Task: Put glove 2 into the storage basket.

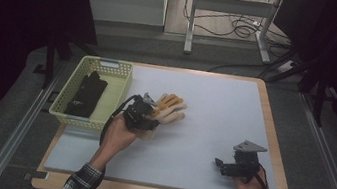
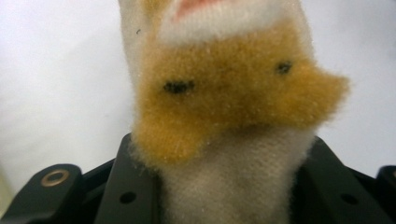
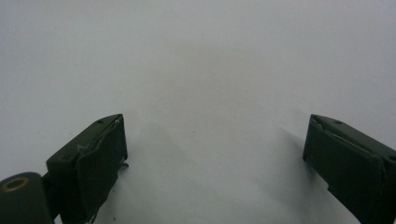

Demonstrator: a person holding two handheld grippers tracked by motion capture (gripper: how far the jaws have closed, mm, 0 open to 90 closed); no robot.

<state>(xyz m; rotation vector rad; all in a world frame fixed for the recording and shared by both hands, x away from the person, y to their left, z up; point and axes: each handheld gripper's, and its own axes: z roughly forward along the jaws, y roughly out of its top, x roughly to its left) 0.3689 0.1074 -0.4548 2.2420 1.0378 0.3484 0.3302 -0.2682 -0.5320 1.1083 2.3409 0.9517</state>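
yellow basket [image 1: 115, 97] far left on the table, black gloves [image 1: 86, 93] lying inside | just right of it, left gripper [image 1: 149, 114] clamped on a tan-and-cream fuzzy glove [image 1: 170, 109] – fabric pinched between the jaws | right gripper [image 1: 220, 165] off near the right edge – jaws wide apart, nothing in them, over bare grey mat [image 1: 212, 126]

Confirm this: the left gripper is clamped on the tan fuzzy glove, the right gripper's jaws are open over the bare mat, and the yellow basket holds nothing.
Wrong on the basket: the high view shows a black item lying in it. The rest stands.
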